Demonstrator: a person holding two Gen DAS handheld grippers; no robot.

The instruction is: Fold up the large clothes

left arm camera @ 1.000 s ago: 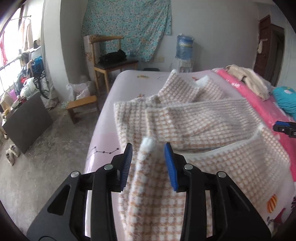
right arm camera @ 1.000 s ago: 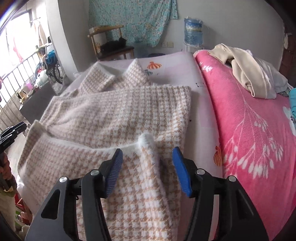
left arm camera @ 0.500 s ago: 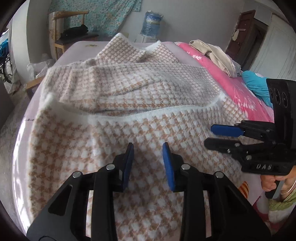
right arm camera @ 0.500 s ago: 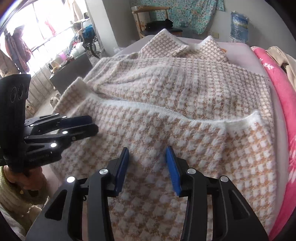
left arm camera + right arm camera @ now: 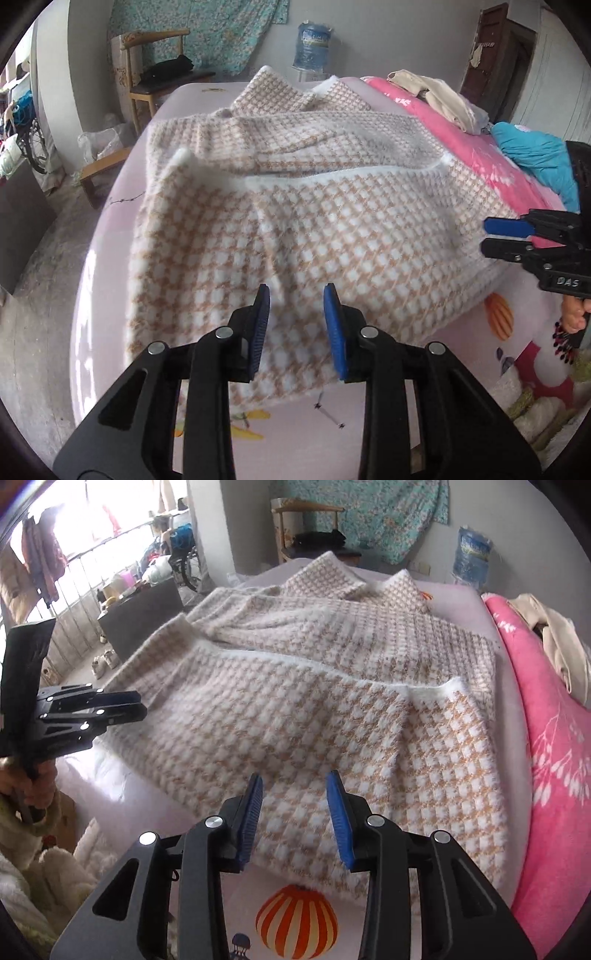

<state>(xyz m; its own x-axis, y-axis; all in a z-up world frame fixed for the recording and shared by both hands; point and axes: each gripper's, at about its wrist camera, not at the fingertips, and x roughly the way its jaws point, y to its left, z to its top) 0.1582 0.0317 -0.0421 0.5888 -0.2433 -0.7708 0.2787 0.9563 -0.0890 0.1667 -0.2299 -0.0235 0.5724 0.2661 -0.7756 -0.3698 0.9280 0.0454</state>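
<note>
Since a second ago, both our grippers have let go of the hem corners they carried and now hang above the folded part of the garment. Our left gripper (image 5: 295,325) has its blue pads a narrow gap apart, with nothing pinched between them; the cloth lies beneath. Our right gripper (image 5: 295,808) is likewise narrowly parted and empty, over the near right portion. Each gripper shows in the other's view at the side, jaws nearly together. The checked beige-and-white fleece garment (image 5: 332,221) lies spread on the pale pink bedsheet (image 5: 406,413), its lower half folded up over the rest, the white-edged hem across the middle. A pink blanket (image 5: 554,757) runs beside it.
</note>
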